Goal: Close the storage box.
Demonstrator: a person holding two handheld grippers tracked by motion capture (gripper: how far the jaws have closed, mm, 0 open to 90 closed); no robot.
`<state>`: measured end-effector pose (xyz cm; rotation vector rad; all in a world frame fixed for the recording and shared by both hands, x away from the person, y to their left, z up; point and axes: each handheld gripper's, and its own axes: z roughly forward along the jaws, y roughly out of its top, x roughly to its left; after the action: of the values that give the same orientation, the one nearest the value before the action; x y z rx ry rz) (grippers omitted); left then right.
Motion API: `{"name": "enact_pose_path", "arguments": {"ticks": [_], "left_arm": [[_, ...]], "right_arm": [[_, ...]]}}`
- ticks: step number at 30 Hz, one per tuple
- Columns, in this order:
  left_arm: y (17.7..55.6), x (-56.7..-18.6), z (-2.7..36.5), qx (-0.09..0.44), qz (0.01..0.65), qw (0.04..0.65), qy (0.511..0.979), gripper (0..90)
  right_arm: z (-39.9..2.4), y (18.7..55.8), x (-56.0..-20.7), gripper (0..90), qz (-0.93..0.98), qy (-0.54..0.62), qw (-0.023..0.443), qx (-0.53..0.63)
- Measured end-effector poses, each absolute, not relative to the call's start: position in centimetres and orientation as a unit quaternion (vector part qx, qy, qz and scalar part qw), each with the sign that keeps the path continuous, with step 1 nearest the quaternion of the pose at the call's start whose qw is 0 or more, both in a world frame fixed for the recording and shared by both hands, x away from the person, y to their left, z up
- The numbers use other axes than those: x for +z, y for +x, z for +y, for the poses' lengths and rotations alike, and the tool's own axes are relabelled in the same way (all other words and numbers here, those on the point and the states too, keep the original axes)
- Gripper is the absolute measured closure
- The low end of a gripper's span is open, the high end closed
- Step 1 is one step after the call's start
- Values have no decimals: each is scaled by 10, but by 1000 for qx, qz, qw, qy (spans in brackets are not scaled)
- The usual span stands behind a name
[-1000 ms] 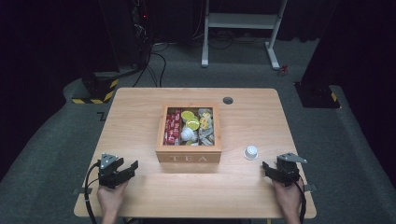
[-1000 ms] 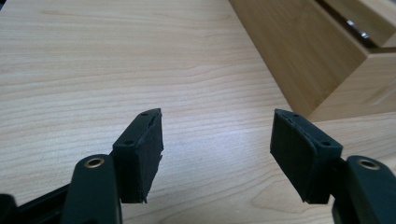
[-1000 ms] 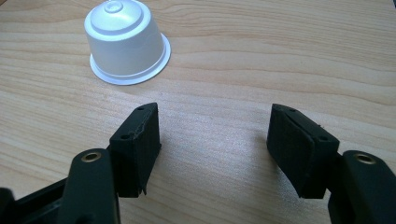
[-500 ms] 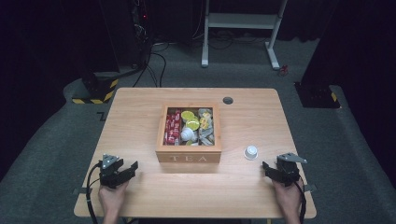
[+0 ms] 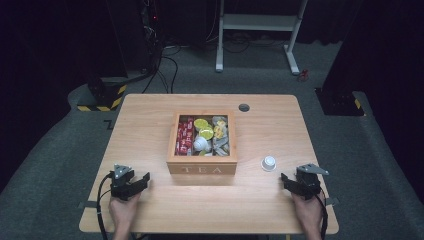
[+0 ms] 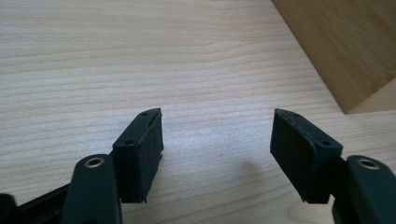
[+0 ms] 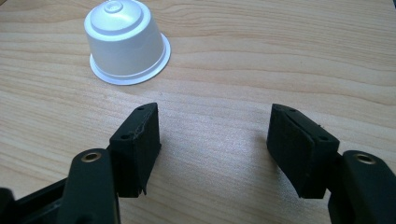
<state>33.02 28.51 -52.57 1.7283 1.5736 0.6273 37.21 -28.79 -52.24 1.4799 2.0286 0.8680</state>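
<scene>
The white capsule [image 7: 127,42] stands dome-up on the desk [image 5: 150,130], just right of the tea box [image 5: 202,169] and ahead of the right gripper [image 7: 212,149]. Both grippers' fingers are held open and empty. The capsule should be straddled squarely, then gripped lightly at its sides.

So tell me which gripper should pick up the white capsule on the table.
Right. The right gripper sits open just beside the white capsule, which lies ahead of its jaws; the left gripper is across the table beyond the tea box.
</scene>
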Motion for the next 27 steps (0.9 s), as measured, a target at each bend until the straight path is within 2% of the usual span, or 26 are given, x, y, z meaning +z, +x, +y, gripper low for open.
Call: {"name": "enact_pose_path", "arguments": {"ticks": [14, 18, 27], "left_arm": [[338, -528, 281, 259, 603, 329, 679, 346], [341, -528, 278, 271, 596, 310, 689, 331], [341, -529, 278, 270, 597, 310, 689, 294]], "right_arm": [[-288, 372, -522, 345, 741, 542, 239, 317], [-288, 372, -522, 346, 741, 541, 240, 317], [-288, 372, -522, 345, 741, 541, 240, 317]]}}
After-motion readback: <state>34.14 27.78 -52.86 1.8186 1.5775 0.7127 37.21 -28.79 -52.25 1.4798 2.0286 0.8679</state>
